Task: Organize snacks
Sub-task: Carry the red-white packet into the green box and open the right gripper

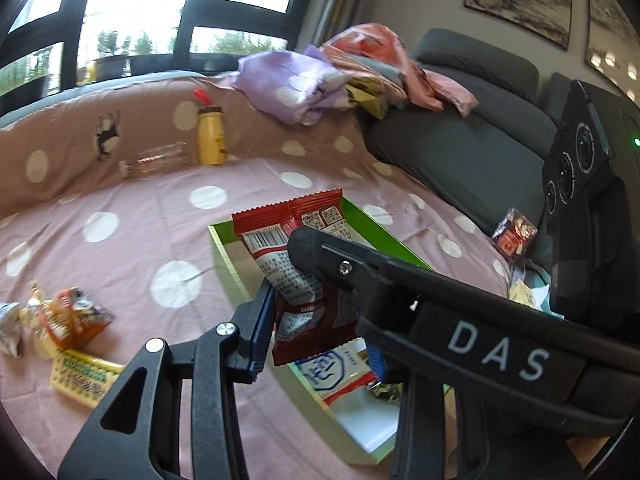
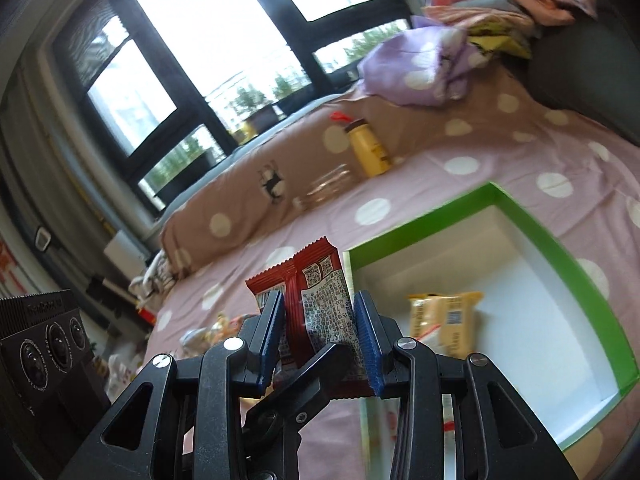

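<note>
A red snack packet [image 1: 316,320] with white print hangs above the bed, held between both grippers. In the left wrist view my left gripper [image 1: 316,324] is shut on its lower part, blue pads on either side. A black finger [image 1: 312,248] of my right gripper crosses in front and presses on the packet's upper part. In the right wrist view my right gripper [image 2: 320,316] is shut on the red packet [image 2: 316,292], which stands upright between the pads. Beneath and to the right lies a white box with a green rim [image 2: 560,256] [image 1: 224,256].
A yellow packet [image 2: 444,316] and a white-and-blue packet [image 1: 332,372] lie in the box. Loose snacks [image 1: 76,320] sit on the pink dotted sheet at left, another red packet [image 1: 514,232] by the grey sofa [image 1: 460,148]. A yellow bottle [image 1: 211,136] and crumpled clothes [image 1: 320,76] are behind.
</note>
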{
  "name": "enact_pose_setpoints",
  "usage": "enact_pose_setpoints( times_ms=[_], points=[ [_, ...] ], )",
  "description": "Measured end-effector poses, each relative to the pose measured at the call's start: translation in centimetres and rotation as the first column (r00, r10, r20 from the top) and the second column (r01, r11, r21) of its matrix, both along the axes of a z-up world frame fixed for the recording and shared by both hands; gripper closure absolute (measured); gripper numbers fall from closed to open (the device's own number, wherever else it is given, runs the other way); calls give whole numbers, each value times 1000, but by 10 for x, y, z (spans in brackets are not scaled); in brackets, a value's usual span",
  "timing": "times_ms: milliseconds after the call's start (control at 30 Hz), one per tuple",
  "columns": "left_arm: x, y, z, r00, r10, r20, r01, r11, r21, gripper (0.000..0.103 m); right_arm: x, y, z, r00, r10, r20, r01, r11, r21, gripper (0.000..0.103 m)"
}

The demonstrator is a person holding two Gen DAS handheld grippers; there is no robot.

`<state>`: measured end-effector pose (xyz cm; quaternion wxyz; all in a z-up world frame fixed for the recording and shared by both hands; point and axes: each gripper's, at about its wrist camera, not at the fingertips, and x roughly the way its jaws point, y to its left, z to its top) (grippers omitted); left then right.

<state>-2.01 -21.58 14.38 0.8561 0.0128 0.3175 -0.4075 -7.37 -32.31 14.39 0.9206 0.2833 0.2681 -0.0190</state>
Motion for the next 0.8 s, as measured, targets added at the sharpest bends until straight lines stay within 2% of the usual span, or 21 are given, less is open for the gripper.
enact_pose_setpoints(
  times_ms=[200,367,567,800],
  points=[
    [8,-50,-16,991,-113,-75,116,992,50,63,-6,-42,-21,989,-117,-89,124,990,71,64],
    [9,-76,-30,978,-158,-139,173,980,99,63,-9,-67,-42,970,-166,-176,190,973,130,64],
    [13,-91,-45,962,-170,-212,201,970,135,63,-9,-79,-59,952,-183,-248,227,960,164,64],
    [13,-93,-55,959,-147,-241,189,969,161,63,-5,-81,-68,933,-191,-304,246,957,155,64]
  ],
)
